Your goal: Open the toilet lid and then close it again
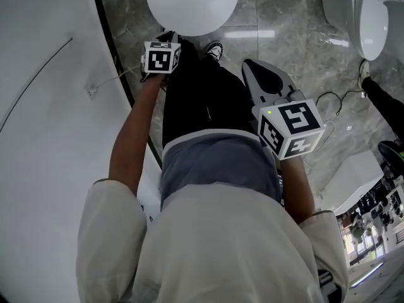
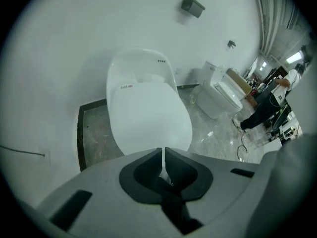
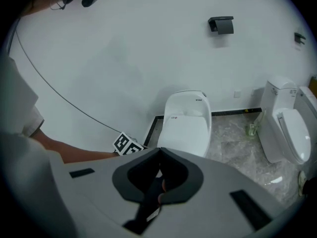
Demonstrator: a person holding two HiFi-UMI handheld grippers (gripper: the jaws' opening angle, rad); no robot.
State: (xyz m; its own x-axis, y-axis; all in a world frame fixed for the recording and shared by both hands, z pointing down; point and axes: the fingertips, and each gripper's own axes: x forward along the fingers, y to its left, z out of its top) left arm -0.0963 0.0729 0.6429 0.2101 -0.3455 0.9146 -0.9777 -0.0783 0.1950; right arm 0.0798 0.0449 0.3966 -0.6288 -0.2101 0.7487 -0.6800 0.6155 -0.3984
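The white oval plastic toilet lid (image 2: 148, 120) was seen lying shut on its bowl, set against the plain white wall (image 3: 129, 58) on grey marbled floor tiles (image 1: 278, 17). In the head view only the lid's front curve was shown, at the top edge, with the left gripper (image 1: 166, 38) held near it and the right gripper (image 1: 255, 68) held further back, beside the black trousers (image 1: 196, 100).

The fingers could be read only in the gripper views. In the left gripper view the left gripper's fingers were drawn almost together, with a hairline slit between them and nothing in it. In the right gripper view the right gripper's (image 3: 159, 151) fingers were pressed together, also empty.

The right gripper view alone showed the whole toilet from a distance, the left gripper's black-and-white marker cube (image 3: 128, 145) beside it, and a thin dark cable (image 3: 54, 90) running down the wall. A dark wall-mounted holder (image 3: 221, 25) and a second white toilet (image 3: 287, 128) were shown in both gripper views. A person in dark clothes (image 2: 267, 103) was caught only by the left gripper view.
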